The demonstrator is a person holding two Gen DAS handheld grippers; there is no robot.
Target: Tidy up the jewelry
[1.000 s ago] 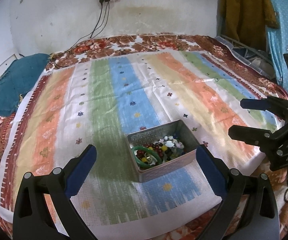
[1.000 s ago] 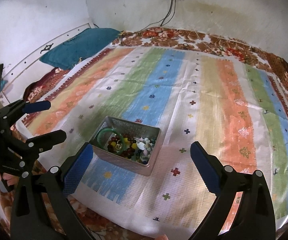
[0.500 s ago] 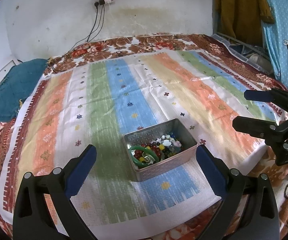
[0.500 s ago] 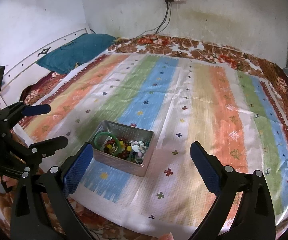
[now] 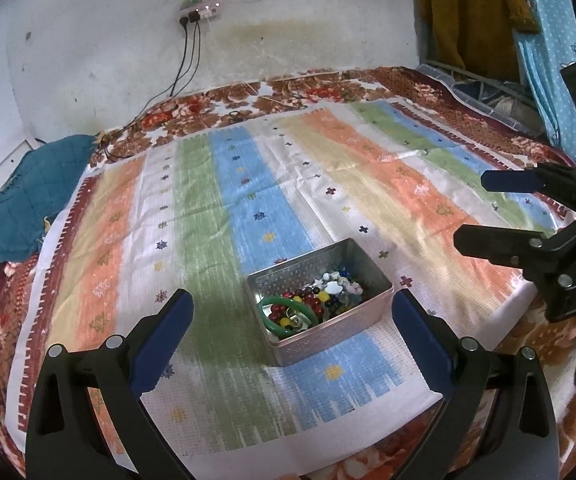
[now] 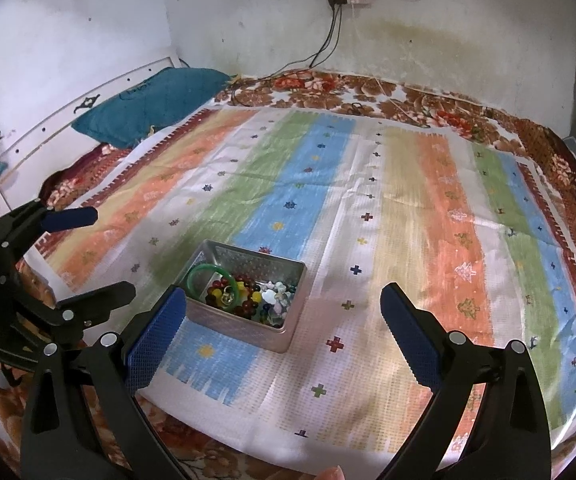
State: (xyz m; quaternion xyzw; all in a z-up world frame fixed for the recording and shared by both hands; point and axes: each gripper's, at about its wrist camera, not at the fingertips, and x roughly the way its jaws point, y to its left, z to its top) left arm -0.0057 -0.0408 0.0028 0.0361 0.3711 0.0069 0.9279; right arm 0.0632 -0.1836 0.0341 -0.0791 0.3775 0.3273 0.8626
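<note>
Between left gripper (image 5: 292,340) fingers, ahead: jewelry tin (image 5: 320,300).

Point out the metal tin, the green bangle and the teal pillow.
metal tin (image 5: 330,338): left wrist view, near outer wall.
green bangle (image 6: 203,269): right wrist view, top arc of the ring.
teal pillow (image 5: 27,204): left wrist view, middle of its quilted face.
</note>
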